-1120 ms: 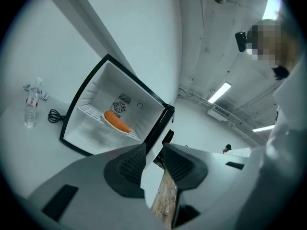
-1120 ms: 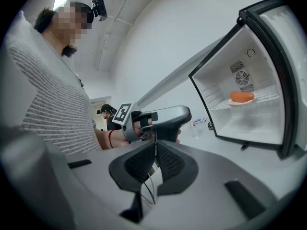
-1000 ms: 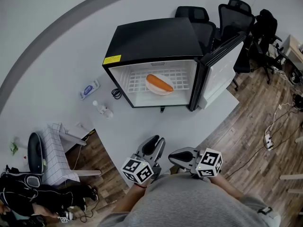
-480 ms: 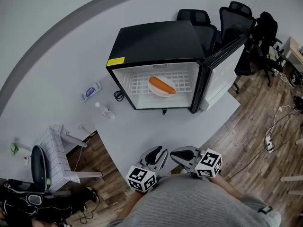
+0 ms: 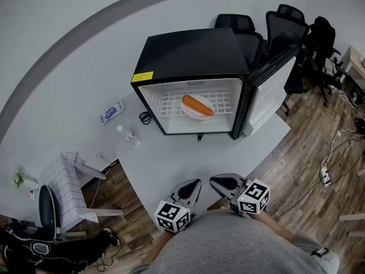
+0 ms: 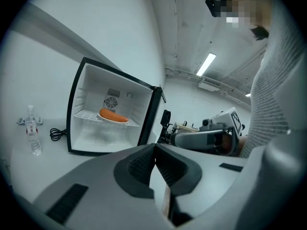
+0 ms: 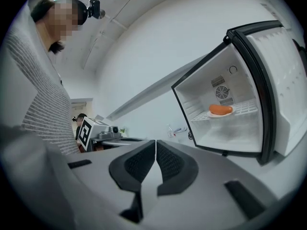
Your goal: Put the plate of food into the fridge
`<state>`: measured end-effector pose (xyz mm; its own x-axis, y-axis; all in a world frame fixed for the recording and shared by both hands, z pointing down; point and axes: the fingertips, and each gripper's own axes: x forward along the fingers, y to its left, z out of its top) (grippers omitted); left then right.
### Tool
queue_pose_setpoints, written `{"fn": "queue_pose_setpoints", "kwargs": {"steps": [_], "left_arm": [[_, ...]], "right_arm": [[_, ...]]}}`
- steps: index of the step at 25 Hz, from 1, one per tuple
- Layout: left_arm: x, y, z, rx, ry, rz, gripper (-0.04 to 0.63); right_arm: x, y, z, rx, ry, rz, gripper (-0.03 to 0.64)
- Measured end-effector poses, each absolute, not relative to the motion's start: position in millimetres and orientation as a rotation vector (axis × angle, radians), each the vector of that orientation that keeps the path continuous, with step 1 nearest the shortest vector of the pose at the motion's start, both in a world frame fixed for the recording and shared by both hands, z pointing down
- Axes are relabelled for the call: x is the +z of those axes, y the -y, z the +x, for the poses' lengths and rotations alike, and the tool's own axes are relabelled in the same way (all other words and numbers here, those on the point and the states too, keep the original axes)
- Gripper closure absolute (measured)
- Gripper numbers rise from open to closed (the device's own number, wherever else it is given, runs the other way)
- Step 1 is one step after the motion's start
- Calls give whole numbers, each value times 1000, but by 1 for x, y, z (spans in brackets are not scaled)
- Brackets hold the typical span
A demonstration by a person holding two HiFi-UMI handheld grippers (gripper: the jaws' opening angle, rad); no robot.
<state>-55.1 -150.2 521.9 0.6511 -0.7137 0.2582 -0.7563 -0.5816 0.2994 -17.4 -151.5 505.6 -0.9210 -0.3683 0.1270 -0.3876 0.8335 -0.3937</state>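
The white plate (image 5: 197, 111) with an orange sausage (image 5: 197, 104) rests on the wire shelf inside the open black fridge (image 5: 194, 53); the plate also shows in the left gripper view (image 6: 114, 117) and the right gripper view (image 7: 220, 111). Both grippers hover at the table's near edge, close to my body and far from the fridge. My left gripper (image 5: 195, 183) (image 6: 154, 145) has just closed its jaws, pads together with nothing between them. My right gripper (image 5: 214, 181) (image 7: 156, 141) is shut and empty too.
The fridge door (image 5: 268, 90) swings open to the right. On the white table (image 5: 171, 158), left of the fridge, lie a water bottle (image 5: 128, 135), a coiled cable (image 5: 145, 117) and a wipes packet (image 5: 112, 111). Black office chairs (image 5: 285, 21) stand behind; a white stool (image 5: 65, 187) at left.
The left gripper's jaws were open in both earlier frames and are now shut. Both grippers have drifted slightly towards my body; the plate stays on the shelf.
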Motion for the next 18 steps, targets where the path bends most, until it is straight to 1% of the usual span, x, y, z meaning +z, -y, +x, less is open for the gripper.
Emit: {"fn": "queue_pose_setpoints", "kwargs": {"steps": [18], "left_arm": [[529,155,-46,178,1105,2496,584]], "right_arm": [[508,150,-22,592,2951,590,603]]}}
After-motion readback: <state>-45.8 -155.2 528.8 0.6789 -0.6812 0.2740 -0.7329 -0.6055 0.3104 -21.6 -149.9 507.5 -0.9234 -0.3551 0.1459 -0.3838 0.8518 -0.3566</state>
